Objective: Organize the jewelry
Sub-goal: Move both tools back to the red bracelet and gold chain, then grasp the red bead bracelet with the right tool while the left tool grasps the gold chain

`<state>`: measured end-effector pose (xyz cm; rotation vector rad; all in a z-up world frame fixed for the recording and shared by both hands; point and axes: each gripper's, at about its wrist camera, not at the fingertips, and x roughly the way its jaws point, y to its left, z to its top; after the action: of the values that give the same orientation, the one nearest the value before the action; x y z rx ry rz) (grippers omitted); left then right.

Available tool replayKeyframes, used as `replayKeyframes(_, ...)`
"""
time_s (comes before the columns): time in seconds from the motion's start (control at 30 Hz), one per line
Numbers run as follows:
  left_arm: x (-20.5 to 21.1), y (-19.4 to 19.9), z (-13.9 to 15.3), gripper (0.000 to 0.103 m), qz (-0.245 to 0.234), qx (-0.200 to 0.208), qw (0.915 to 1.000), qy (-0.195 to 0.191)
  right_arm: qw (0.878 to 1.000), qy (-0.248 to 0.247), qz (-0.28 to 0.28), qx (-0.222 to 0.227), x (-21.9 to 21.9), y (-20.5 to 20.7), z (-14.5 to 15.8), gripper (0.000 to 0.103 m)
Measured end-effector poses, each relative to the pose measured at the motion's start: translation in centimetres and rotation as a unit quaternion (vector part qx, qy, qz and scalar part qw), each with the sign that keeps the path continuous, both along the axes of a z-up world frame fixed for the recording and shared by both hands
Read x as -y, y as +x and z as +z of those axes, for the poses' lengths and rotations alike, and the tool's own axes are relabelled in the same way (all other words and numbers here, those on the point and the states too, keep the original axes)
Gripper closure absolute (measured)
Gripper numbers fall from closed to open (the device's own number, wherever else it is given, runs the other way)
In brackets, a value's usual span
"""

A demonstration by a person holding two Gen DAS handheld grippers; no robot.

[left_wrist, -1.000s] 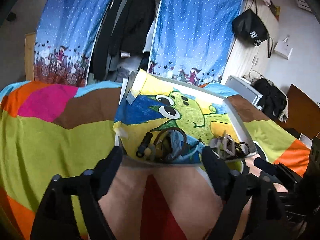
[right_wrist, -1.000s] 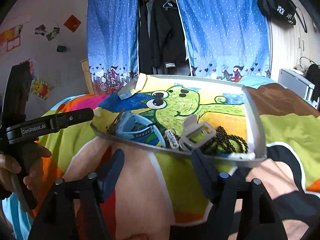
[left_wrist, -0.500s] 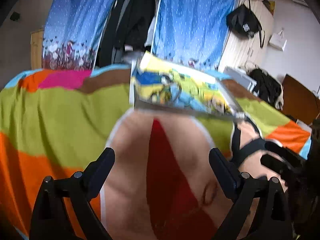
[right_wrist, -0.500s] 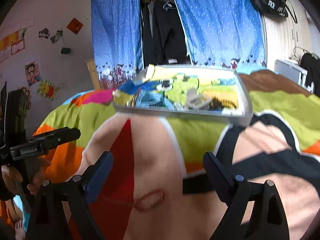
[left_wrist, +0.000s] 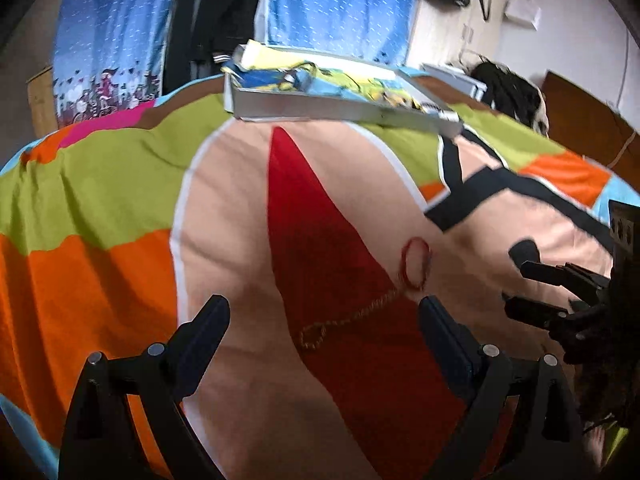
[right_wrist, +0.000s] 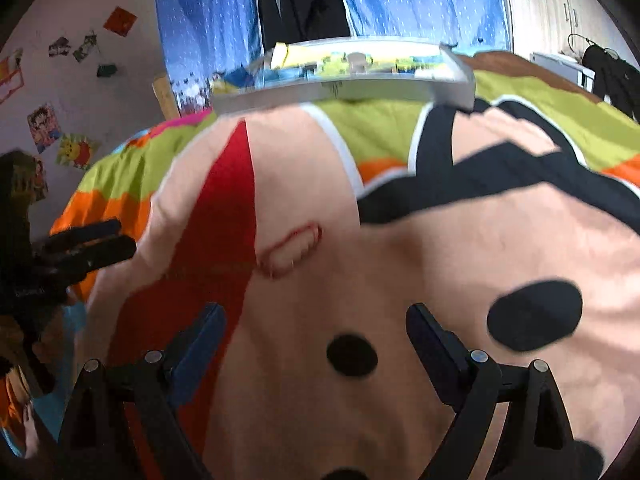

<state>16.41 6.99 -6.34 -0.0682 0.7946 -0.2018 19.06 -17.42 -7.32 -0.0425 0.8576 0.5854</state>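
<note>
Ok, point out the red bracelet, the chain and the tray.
red bracelet [left_wrist: 416, 263]: left wrist view, on its ring.
chain [left_wrist: 360, 312]: left wrist view, mid-length of the links.
tray [right_wrist: 344, 90]: right wrist view, near side wall.

Bedroom: bedspread [left_wrist: 120, 184], hanging clothes [left_wrist: 224, 12].

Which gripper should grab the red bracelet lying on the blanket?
Probably the left gripper. It is open, and the red bracelet lies just ahead of its fingers. The right gripper is open too, but looks farther back.
</note>
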Motion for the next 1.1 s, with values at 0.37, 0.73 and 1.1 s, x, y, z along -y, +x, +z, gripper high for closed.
replayKeyframes(0.37,2.0,2.2,-3.7,0.012,-0.086,-0.038,0.9943,0.049,1.0,-0.005,0.02,-0.02,-0.4,1.7,-1.2,0.014)
replayKeyframes(0.73,2.7,4.8,-6.5,0.042,-0.101,-0.083,0.9894,0.063,0.998,-0.01,0.042,-0.052,-2.3,5.7,-2.7,0.047)
replayKeyframes(1.1,4.5,5.7,-7.6,0.079,-0.113,-0.081,0.9845,0.107,0.995,-0.055,0.063,-0.05,-5.0,8.5,-3.5,0.05)
